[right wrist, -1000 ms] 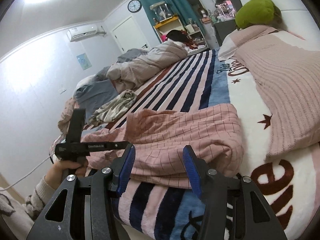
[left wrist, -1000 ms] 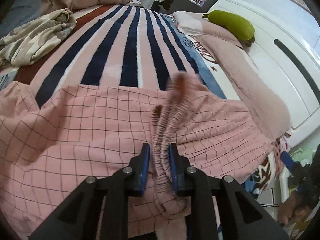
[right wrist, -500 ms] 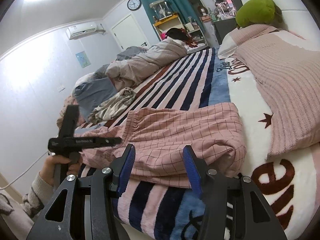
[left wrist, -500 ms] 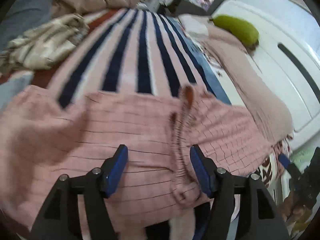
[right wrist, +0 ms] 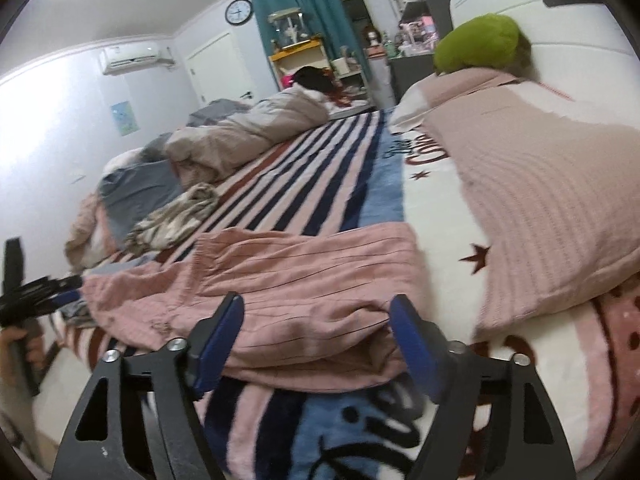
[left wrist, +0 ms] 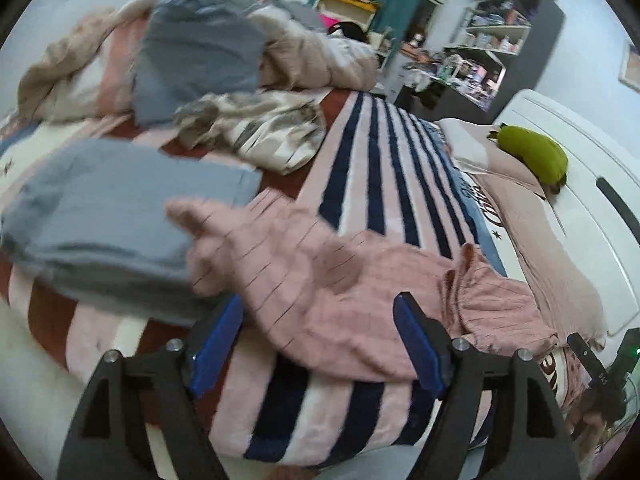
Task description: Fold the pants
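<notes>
Your left gripper (left wrist: pixel 318 338) has its jaws opening; they stand wide apart, and the pink checked pants (left wrist: pixel 344 280) lie beyond and between the blue pads (left wrist: pixel 416 344) without being pressed by them; nothing is held there. The picture from this gripper is blurred, so the fine folds of the cloth cannot be told. Your right gripper (right wrist: pixel 316 338) has its jaws opening too; the pads are spread, and the near edge of the pants (right wrist: pixel 304 292) lies between them, but the pads do not pinch it.

The pants lie folded and a little bunched on the striped blanket (right wrist: pixel 320 172), near the near edge of the bed; in the right wrist view the elastic waistband (right wrist: pixel 200 256) is at the left side of the heap, and the fabric lies in layers at the near edge. In the left wrist view one end of the pants reaches toward a folded grey cloth (left wrist: pixel 116 216) at the left and lies just beside it.

Farther on the blanket there is a crumpled patterned garment (left wrist: pixel 264 132); at the right lies a pink knitted cover (right wrist: pixel 532 200), and at its far end a green cushion (right wrist: pixel 480 42) rests against the white headboard (right wrist: pixel 580 20). At the left edge of the right wrist view you see your hand (right wrist: pixel 18 346) on the handle of the left gripper.
</notes>
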`<action>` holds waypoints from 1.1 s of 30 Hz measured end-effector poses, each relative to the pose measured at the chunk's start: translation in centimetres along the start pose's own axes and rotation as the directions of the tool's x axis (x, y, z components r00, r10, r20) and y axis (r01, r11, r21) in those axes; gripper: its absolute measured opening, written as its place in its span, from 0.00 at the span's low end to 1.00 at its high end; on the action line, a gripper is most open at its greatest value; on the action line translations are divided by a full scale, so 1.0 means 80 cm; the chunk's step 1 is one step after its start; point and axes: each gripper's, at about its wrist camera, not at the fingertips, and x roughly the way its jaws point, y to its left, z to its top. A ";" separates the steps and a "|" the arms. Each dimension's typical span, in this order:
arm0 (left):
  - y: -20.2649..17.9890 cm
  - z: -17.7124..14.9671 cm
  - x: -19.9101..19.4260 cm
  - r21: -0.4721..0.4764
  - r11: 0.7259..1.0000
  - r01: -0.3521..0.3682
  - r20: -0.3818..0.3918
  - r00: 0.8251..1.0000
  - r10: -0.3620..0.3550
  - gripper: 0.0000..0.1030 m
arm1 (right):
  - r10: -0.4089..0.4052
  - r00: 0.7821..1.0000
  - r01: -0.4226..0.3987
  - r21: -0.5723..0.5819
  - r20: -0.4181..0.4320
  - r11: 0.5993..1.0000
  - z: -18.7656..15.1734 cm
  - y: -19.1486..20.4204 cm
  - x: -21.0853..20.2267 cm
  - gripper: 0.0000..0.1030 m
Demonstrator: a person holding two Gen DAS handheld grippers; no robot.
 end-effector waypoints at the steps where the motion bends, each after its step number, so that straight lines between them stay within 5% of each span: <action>1: 0.010 -0.003 0.005 -0.024 1.000 -0.009 -0.008 1.000 0.009 0.72 | -0.011 1.000 0.011 -0.009 0.001 1.000 0.001 0.002 0.000 0.74; 5: 0.024 -0.005 0.015 -0.061 0.998 -0.026 0.039 0.999 0.028 0.72 | -0.009 1.000 0.009 -0.032 0.000 0.999 0.003 0.011 -0.002 0.75; 10: 0.033 0.005 0.043 -0.110 0.993 0.049 0.015 0.999 -0.048 0.70 | -0.005 1.000 0.005 -0.034 -0.005 0.999 0.004 0.018 -0.002 0.75; 11: 0.031 0.006 0.046 -0.114 0.992 0.052 0.016 0.999 -0.051 0.67 | -0.004 1.000 0.004 -0.031 -0.005 1.000 0.004 0.019 -0.003 0.75; 13: 0.031 0.008 0.055 -0.136 0.987 0.080 0.006 0.997 -0.080 0.36 | -0.001 1.000 0.001 -0.022 -0.001 1.000 0.005 0.021 -0.004 0.75; 14: 0.030 0.010 0.059 -0.148 0.984 0.099 -0.002 0.995 -0.100 0.31 | 0.001 1.000 -0.001 -0.018 0.000 1.000 0.005 0.022 -0.004 0.75; 18: 0.024 0.019 0.066 -0.123 0.992 0.010 0.031 0.999 -0.006 0.31 | 0.015 1.000 -0.015 -0.007 0.003 1.000 0.006 0.024 -0.005 0.75; 21: 0.025 0.024 0.077 -0.132 0.991 -0.036 -0.010 0.999 0.035 0.50 | 0.022 1.000 -0.022 -0.005 0.001 1.000 0.007 0.023 -0.004 0.75; 23: 0.018 0.022 0.082 -0.102 0.994 -0.050 -0.010 0.999 0.049 0.50 | 0.034 0.999 -0.034 0.002 0.003 0.999 0.007 0.020 -0.004 0.75; 24: 0.015 0.021 0.084 -0.086 0.994 -0.063 0.001 0.998 0.064 0.46 | 0.040 0.999 -0.040 0.006 0.003 0.999 0.006 0.018 -0.004 0.75; 25: 0.014 0.022 0.085 -0.081 0.994 -0.073 0.017 0.997 0.075 0.29 | 0.047 0.999 -0.047 0.011 0.002 0.999 0.006 0.017 -0.004 0.75; 27: 0.013 0.024 0.088 -0.083 0.994 -0.074 0.012 0.997 0.076 0.13 | 0.061 0.998 -0.061 0.023 0.002 0.998 0.005 0.012 -0.004 0.75; 33: -0.033 0.046 0.064 0.025 0.998 -0.063 0.076 0.995 0.061 0.09 | 0.068 0.998 -0.068 0.011 0.003 0.998 0.004 -0.002 0.002 0.75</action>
